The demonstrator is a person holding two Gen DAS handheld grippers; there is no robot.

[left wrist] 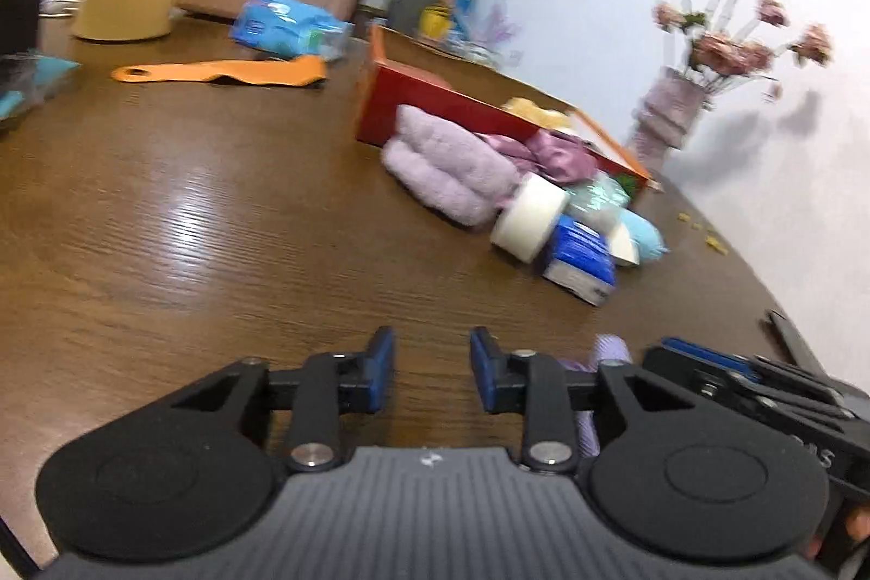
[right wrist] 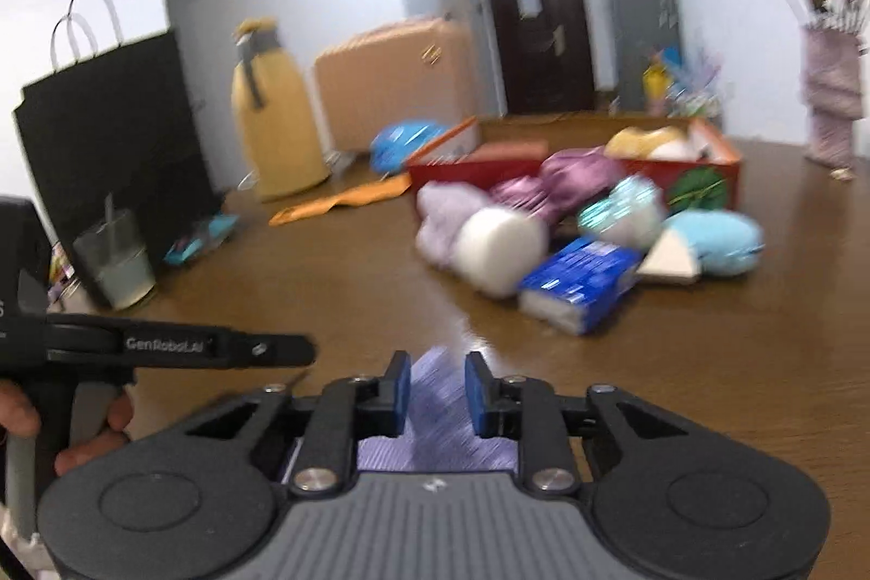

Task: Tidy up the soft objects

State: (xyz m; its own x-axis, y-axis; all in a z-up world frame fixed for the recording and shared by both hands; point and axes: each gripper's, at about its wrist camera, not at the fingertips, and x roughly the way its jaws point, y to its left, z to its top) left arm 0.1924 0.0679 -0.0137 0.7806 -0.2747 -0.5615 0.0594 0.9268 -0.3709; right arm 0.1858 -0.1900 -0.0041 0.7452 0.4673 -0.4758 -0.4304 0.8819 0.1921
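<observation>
My right gripper (right wrist: pixel 437 390) is shut on a lilac striped cloth (right wrist: pixel 435 422) low over the brown table (right wrist: pixel 707 390). My left gripper (left wrist: pixel 432 368) stands open beside it, with only bare wood showing between its blue pads. Ahead lies a pile of soft things: a lilac towel (right wrist: pixel 443 210), a white roll (right wrist: pixel 500 248), a blue tissue pack (right wrist: pixel 582 281), a light blue cushion (right wrist: pixel 718 243) and purple satin fabric (right wrist: pixel 576 178). Behind the pile is an open red box (right wrist: pixel 473 169) with a yellow plush (right wrist: pixel 641 139) in it.
On the left stand a black paper bag (right wrist: pixel 109 145) and a glass (right wrist: pixel 117 264). Further back are a yellow flask (right wrist: pixel 272 118), a peach suitcase (right wrist: pixel 391 80), an orange strip (left wrist: pixel 228 72) and a blue pack (left wrist: pixel 283 25). A flower vase (left wrist: pixel 663 118) sits by the wall.
</observation>
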